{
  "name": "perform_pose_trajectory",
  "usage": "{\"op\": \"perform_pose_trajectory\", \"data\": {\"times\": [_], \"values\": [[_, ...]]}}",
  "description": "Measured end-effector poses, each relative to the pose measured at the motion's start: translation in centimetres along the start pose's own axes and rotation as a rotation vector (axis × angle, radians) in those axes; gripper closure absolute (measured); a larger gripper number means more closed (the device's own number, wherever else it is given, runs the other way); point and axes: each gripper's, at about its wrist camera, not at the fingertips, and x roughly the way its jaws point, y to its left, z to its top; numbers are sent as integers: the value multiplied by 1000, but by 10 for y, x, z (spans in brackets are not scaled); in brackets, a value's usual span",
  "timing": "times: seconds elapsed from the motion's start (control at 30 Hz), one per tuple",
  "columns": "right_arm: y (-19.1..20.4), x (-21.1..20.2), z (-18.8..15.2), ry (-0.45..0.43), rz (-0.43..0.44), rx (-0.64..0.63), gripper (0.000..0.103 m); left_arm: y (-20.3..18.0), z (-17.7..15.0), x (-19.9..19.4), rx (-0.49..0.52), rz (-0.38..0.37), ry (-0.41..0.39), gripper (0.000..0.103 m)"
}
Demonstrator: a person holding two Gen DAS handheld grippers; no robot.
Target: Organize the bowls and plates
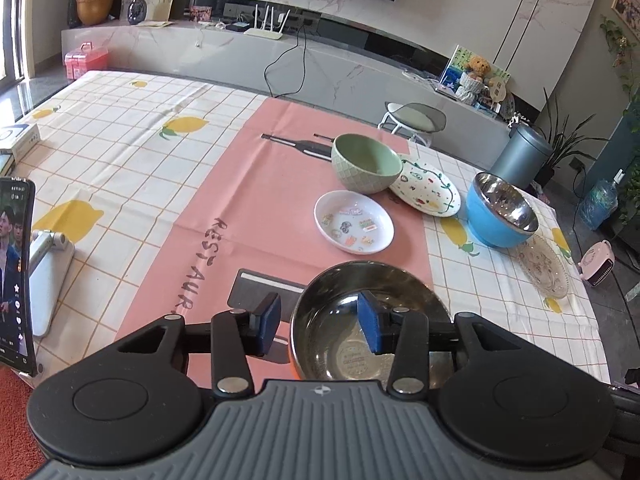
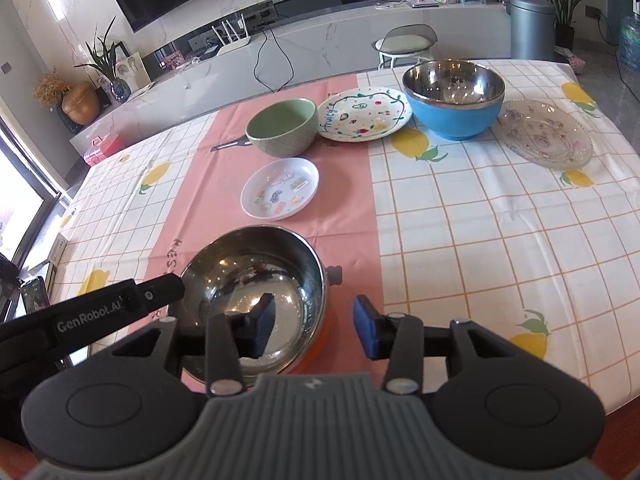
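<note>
A shiny steel bowl with an orange outside [image 1: 340,332] sits on the pink cloth at the near edge of the tabletop [image 1: 132,160]. Both grippers are at this bowl.

The left gripper [image 1: 318,326] is open. One blue pad [image 1: 370,326] is inside the bowl and the other is outside, past the bowl's left rim. The rim is between them, but the pads do not press on it.

The right gripper [image 2: 318,326] is open too. Its left pad hangs over the inside of the bowl and its right pad [image 2: 366,332] is outside, past the orange wall. These pads do not squeeze the rim either.

Just behind the steel bowl lies a small white plate with little pictures [image 2: 280,189]. Farther back stands a pale green bowl [image 2: 282,127]. Beside it, touching or nearly so, is a white plate painted with vines and fruit [image 2: 364,114]. To the right of that is a blue bowl with a steel inside [image 2: 454,98], and a clear glass plate [image 2: 546,133] lies next to it. At the far left, a phone on a white stand [image 1: 16,268] shows a video.
</note>
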Motion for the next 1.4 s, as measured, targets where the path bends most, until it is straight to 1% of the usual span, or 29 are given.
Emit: {"op": "perform_pose_trajectory", "data": {"times": [0.1,0.17,0.3,0.43,0.53,0.73,0.83,0.93,1.0,1.13,1.3,1.4], "values": [[-6,-9,6,-34,-6,12,53,-10,4,-5,28,-24,-32,52],[-13,-15,11,-58,-13,28,52,-19,7,-6,46,-47,-46,51],[-27,-25,20,-103,-29,58,49,-39,13,-4,82,-88,-45,50],[-45,-30,27,-146,-69,84,46,-64,18,-1,129,-118,-46,50],[-63,-31,31,-160,-100,115,46,-80,22,5,154,-136,-35,50],[-97,-28,36,-160,-135,189,45,-112,33,17,194,-174,-9,50],[-111,-24,40,-165,-145,218,44,-123,40,24,191,-198,2,50],[-126,-20,47,-173,-154,249,43,-129,46,32,153,-214,2,50],[-136,-17,52,-184,-157,274,39,-132,50,41,122,-223,24,50],[-154,-10,63,-199,-153,320,39,-140,63,57,77,-236,58,50],[-172,1,82,-227,-143,336,39,-152,86,77,42,-217,62,50],[-181,6,96,-258,-145,344,39,-162,97,94,58,-199,80,50]]}}
